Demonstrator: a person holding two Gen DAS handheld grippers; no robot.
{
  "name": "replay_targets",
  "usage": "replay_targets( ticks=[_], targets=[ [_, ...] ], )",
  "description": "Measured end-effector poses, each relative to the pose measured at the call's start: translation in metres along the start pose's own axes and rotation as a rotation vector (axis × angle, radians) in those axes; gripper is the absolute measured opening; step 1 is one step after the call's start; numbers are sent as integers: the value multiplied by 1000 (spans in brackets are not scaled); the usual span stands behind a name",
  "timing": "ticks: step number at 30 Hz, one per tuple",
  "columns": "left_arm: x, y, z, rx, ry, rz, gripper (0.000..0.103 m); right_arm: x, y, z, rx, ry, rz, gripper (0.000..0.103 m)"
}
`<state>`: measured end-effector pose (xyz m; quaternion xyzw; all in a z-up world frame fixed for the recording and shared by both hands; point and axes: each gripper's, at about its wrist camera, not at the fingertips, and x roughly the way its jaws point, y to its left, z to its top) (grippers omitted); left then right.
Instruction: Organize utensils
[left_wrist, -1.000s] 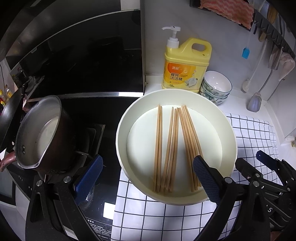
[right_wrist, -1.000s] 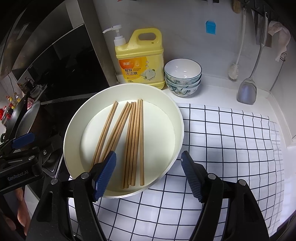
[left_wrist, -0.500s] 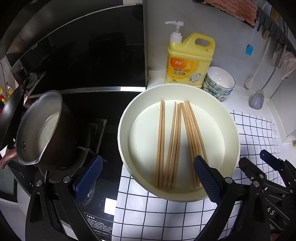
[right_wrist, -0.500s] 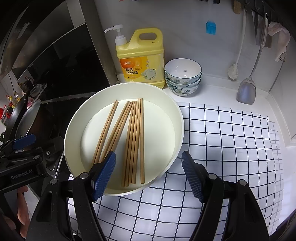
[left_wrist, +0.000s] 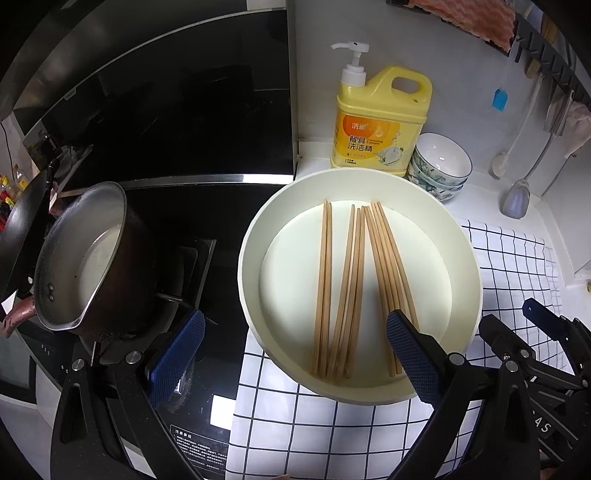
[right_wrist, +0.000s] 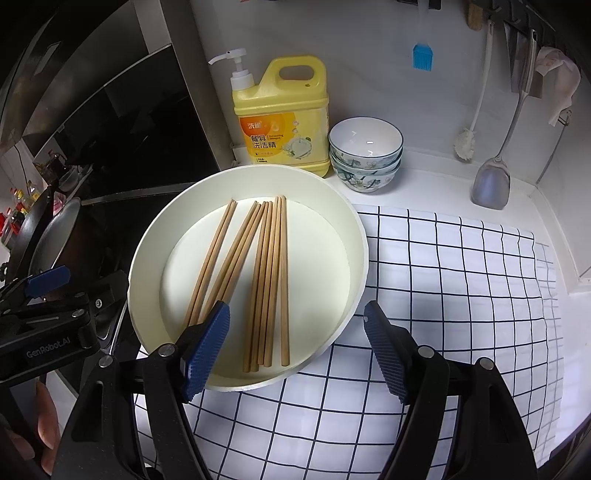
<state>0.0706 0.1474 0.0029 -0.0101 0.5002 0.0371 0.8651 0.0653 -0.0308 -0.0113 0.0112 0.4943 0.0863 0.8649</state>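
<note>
I'm seeing the chopsticks (right_wrist: 255, 280) lying loose in the white dish (right_wrist: 354, 236) on the checked cloth (right_wrist: 461, 295), fanned in rough bunches, neither gathered nor stowed anywhere. Both grippers are hovering over the dish's near edge, right gripper (right_wrist: 295, 350) spread wide and empty, left gripper (left_wrist: 295, 354) likewise wide, gripping nothing.

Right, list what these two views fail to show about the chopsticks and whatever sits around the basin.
- Chopsticks: near ends of the right group are hidden by the left claw finger in the left view.
- Chopsticks, right view: the right claw finger covers the left group's near ends.
- Saucepan: handle cut off by the left view's edge.
- Detergent bottle: small print too fine to read.
- Stacked bowls: lower ones' insides hidden by the top bowl.
</note>
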Motion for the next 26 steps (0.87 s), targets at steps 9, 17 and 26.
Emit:
replay_targets(
  ticks=[9, 17, 26],
  targets=[
    [-1, 0, 0, 11, -7, 11, 97, 1, 2, 0, -1, 0, -1, 72],
    [-3, 2, 1, 15, -30, 2, 97, 2, 6, -1, -4, 2, -2, 72],
    [0, 6, 2, -3, -6, 7, 97, 3, 8, 0, -6, 3, -2, 72]
  ],
)
